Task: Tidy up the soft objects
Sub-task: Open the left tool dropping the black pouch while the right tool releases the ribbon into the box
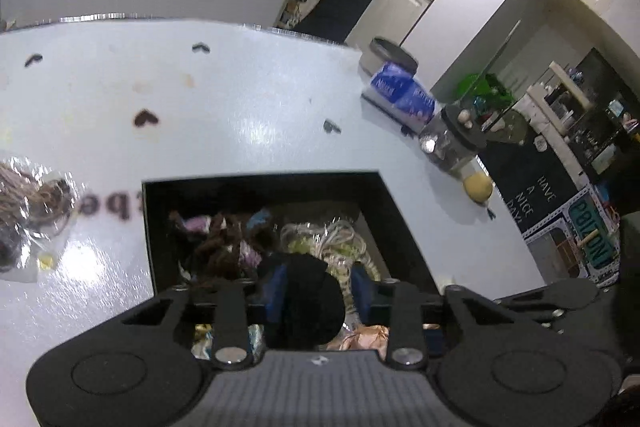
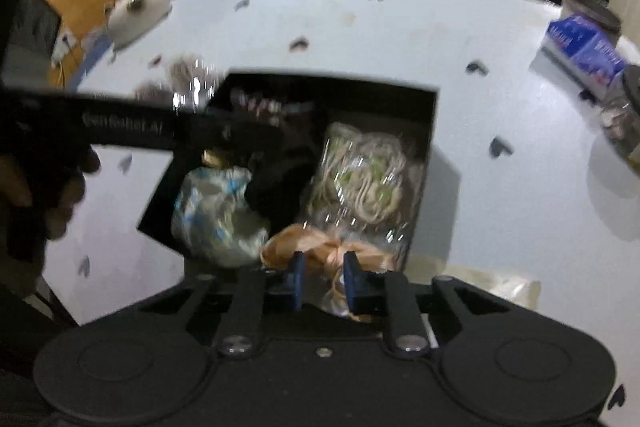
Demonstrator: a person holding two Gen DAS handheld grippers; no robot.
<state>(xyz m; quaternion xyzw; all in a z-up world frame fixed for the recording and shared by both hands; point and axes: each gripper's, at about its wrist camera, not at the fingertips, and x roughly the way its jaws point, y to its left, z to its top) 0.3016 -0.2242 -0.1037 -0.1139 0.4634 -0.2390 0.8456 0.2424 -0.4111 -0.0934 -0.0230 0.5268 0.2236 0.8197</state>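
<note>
Black soft item (image 1: 308,291) clamped in left gripper (image 1: 318,293), hiding box (image 1: 264,183) centre; right gripper (image 2: 323,277) pinches peach bundle (image 2: 320,247), blurred.

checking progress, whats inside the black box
The black box holds a beige cord bundle in clear wrap, a white-blue bag, an orange bundle and dark pieces; its floor is covered.

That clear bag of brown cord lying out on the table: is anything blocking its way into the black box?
Nothing visible stands between the bag of brown cord and the black box, only bare table. The box is already crowded, though, and both grippers are busy over it: the left gripper holds a black soft item, the right gripper an orange bundle.
</note>
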